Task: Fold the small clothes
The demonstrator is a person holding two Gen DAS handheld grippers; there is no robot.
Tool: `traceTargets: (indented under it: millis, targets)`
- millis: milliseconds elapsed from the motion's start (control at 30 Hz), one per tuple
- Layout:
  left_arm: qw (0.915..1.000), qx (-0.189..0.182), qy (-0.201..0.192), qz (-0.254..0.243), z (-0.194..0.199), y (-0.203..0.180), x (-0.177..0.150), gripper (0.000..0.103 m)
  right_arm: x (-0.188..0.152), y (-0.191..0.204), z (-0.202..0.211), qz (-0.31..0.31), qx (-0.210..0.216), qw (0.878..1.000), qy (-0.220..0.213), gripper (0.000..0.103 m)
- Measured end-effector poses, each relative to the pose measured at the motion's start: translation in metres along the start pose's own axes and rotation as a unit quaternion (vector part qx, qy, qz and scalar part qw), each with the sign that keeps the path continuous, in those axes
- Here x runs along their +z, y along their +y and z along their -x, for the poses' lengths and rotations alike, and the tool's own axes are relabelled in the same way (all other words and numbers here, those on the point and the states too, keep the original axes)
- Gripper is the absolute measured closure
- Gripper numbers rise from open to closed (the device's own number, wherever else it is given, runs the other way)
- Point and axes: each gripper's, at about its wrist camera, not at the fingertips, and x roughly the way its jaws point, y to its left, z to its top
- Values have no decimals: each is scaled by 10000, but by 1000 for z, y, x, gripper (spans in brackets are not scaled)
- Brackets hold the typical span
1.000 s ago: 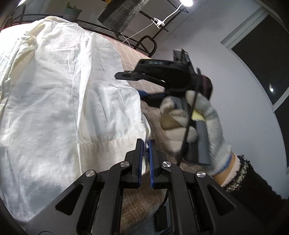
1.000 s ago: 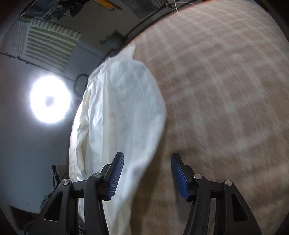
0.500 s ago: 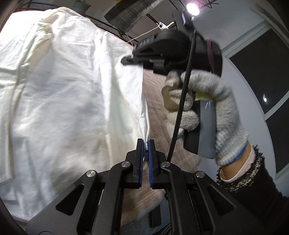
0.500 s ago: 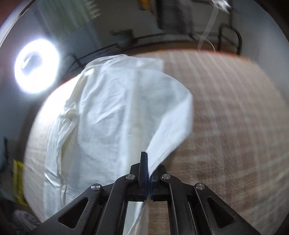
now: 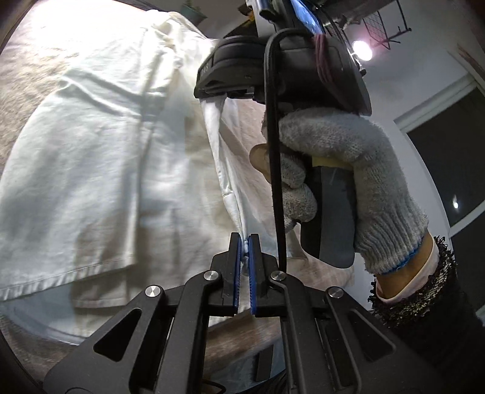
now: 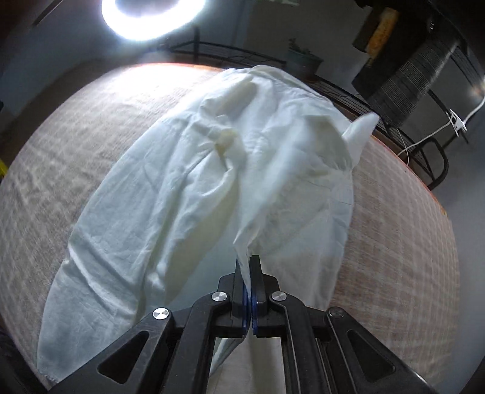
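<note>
A white garment lies spread on the plaid-covered table, also shown in the right wrist view. My left gripper is shut on the garment's edge, which is lifted off the table. My right gripper is shut on another part of that edge and holds a fold of cloth raised over the garment. In the left wrist view the right gripper's body and the gloved hand that holds it are close, just above and right of my left fingers.
The beige plaid table cover extends to the right and left of the garment. A black metal rail runs along the far edge. A ring light shines behind. A dark window is at right.
The right gripper has closed on the garment's edge and lifted it. Both grippers have carried the edge up and over the garment, and the right gripper now sits closer to the left one.
</note>
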Motion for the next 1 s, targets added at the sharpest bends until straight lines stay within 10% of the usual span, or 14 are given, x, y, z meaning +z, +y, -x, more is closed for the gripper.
traceTargets:
  millis: [233, 467, 733, 867, 1000]
  targets:
    - [10000, 26, -8, 3, 7, 4, 0, 101, -5, -7, -5, -120, 147, 9998, 50, 103]
    - [9999, 80, 51, -130, 0, -4, 3, 101, -24, -33, 26, -492, 1206, 9913, -180, 66]
    - [9978, 312, 165, -560, 27, -11, 0, 96, -123, -121, 59, -2582, 1953, 9451, -449, 53]
    - [9946, 761, -186, -683, 63, 1, 9, 61, -193, -129, 48, -3205, 2479, 9139, -237, 53]
    - [9848, 1630, -447, -408, 86, 30, 25, 54, -215, -127, 41, -3360, 2773, 8999, -195, 51]
